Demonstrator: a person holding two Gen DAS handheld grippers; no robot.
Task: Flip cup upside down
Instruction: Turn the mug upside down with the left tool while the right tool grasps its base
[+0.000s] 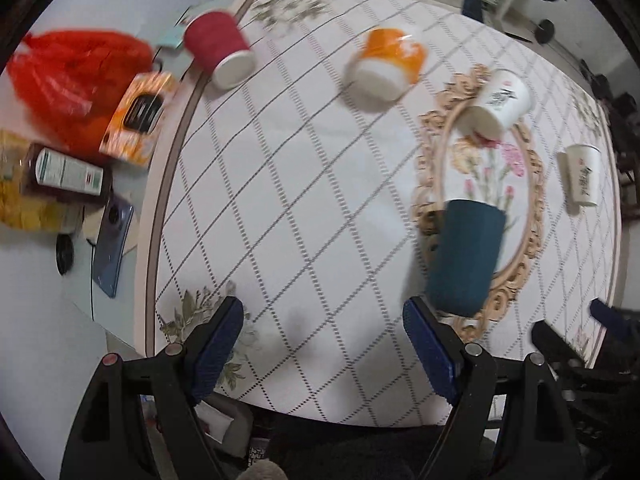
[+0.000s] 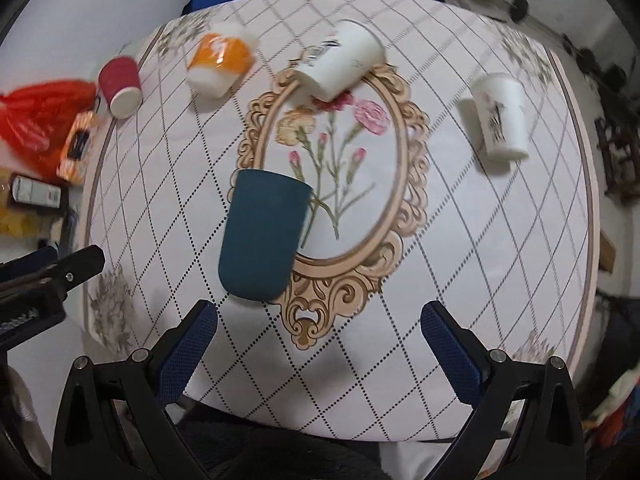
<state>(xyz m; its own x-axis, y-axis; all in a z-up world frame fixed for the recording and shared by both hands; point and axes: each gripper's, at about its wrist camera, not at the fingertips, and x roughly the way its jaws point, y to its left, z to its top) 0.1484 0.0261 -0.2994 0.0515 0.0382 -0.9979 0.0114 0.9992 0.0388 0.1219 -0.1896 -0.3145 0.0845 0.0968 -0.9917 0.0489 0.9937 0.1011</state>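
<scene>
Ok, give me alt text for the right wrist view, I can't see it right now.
Right gripper open and empty above the near edge of a floral tablecloth, with a teal cup standing just ahead, left of centre. Farther back stand a red cup, an orange cup and two white cups; the left gripper shows at left.

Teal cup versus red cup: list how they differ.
Colour: the teal cup is dark blue-green all over; the red cup is crimson with a white end facing the camera.
Size: the teal cup looks taller and larger, though it is nearer the cameras.
Place: the teal cup stands at the edge of the flower oval on the tablecloth; the red cup sits at the cloth's far left edge, beside the red bag.
Shared: neither is held.
</scene>
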